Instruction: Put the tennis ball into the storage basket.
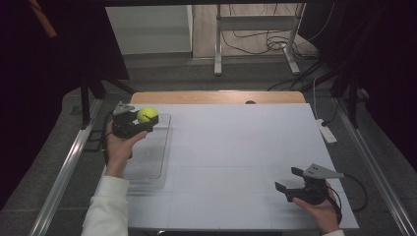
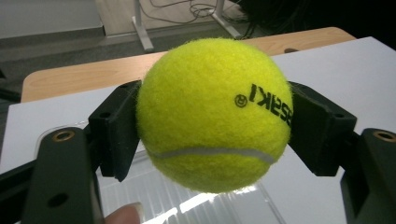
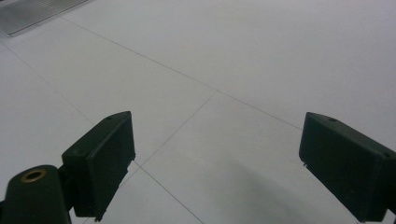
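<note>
The left gripper [image 1: 142, 123] pinches the fuzzy yellow-green tennis ball [image 1: 147, 115] above the clear plastic tray [image 1: 150, 169], far left on the counter [image 1: 236, 147]. Carrying seems underway; next, lowering and release. The right gripper [image 1: 291, 181] has its 2 jaws spread.

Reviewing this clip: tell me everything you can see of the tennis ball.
The tennis ball is bright yellow-green and fuzzy like felt, with a pale curved seam low on its near side and black printed lettering that reads upside down in the left gripper view. It looks whole and round. The left gripper has it clamped, a black jaw pressing each side. It is held above the far end of a clear plastic tray at the table's left; nothing else touches it.
</note>
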`<state>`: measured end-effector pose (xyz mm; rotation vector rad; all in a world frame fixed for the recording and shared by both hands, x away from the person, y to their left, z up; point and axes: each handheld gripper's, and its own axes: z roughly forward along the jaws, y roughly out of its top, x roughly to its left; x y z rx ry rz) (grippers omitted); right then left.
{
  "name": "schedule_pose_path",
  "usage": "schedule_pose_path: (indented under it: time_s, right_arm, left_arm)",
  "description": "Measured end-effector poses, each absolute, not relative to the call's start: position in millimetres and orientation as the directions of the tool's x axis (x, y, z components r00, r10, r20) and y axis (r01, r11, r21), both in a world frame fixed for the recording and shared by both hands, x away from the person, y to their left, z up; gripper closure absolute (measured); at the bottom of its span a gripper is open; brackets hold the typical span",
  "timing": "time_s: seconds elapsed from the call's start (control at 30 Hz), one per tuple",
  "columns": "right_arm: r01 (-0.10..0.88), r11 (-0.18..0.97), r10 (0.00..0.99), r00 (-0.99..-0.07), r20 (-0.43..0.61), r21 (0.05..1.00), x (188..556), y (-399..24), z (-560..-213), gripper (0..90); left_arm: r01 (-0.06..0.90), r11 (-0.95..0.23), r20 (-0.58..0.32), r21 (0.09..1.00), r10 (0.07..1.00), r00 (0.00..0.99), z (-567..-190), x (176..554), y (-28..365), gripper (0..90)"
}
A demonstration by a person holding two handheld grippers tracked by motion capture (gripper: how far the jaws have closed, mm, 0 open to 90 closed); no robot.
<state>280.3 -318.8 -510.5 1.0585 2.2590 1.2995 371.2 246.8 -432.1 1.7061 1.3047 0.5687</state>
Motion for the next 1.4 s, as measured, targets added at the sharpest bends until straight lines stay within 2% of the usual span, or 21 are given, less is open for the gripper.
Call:
schedule_pose_path:
  time_s: [0.73,1.4]
  right_arm:
    - [0.440,0.310,0.741,-0.668,0.076,0.843,279.8,-318.8,-510.3,11.0]
    - [0.438,0.303,0.740,-0.668,0.080,0.846,279.3,-318.9,-509.8,11.0]
  left_arm:
    - [0.580,-0.043,-0.140,0.814,0.953,0.267,-437.0,391.0,262.7,26.1]
    - [0.630,-0.076,-0.102,0.773,0.965,0.242,-446.2,399.8,265.2,26.0]
